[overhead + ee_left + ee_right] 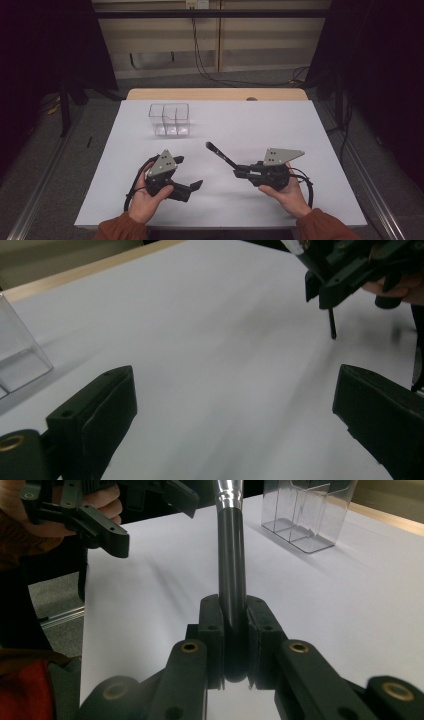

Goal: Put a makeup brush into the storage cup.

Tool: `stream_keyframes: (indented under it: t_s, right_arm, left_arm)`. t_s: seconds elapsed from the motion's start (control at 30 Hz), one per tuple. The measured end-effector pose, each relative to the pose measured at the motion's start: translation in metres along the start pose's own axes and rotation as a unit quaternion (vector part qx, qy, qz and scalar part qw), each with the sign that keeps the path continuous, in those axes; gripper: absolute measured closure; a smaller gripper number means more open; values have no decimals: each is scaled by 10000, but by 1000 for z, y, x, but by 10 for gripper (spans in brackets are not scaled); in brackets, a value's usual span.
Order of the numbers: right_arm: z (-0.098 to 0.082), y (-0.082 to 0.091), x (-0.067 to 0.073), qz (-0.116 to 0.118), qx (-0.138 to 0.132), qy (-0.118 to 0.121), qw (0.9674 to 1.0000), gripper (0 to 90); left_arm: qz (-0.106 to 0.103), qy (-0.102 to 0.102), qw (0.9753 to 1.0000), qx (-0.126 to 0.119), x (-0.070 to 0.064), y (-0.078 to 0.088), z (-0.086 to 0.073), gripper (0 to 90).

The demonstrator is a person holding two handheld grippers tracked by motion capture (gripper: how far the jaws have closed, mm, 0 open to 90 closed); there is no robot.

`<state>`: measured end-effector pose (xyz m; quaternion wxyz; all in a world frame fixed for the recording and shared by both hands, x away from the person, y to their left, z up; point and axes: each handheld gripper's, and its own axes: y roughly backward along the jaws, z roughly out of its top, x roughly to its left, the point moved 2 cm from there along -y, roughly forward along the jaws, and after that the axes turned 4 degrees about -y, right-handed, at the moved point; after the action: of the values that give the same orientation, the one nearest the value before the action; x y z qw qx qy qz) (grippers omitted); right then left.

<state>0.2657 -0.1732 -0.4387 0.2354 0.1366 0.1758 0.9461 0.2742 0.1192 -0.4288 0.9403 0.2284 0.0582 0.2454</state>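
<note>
Your right gripper [239,173] has its jaws clamped on the butt end of a black brush handle [232,580], which rises straight out from between them toward the silver ferrule [229,494] and slants up over the white worktop [280,130]. Your left gripper [190,176] holds nothing, its jaws spread wide with only bare worktop between them. The clear compartment box [169,120] stands on the worktop well beyond both sets of jaws, nearer your left ones, and well apart from the brush.
</note>
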Motion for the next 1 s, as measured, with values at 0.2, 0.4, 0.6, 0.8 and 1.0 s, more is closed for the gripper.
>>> stream_keyframes:
  t_s: [0.2,0.4,0.6,0.8,1.0]
  right_arm:
    - [2,-1,1,6,-35,-1,10000,801]
    - [3,0,1,-49,-106,50,9999,801]
    - [4,-1,3,-60,-110,99,9999,801]
    - [4,-1,2,-53,-99,86,9999,801]
    - [4,-2,2,-32,-106,71,9999,801]
  left_arm:
    - [-64,-28,9997,-215,-4,-9,8,63]
    - [-191,4,9992,-351,-8,-15,16,63]
    - [-363,-84,9977,-563,-13,-19,27,47]
    - [-359,-22,9977,-567,-19,-32,34,80]
    - [-292,33,9973,-667,-22,-38,40,168]
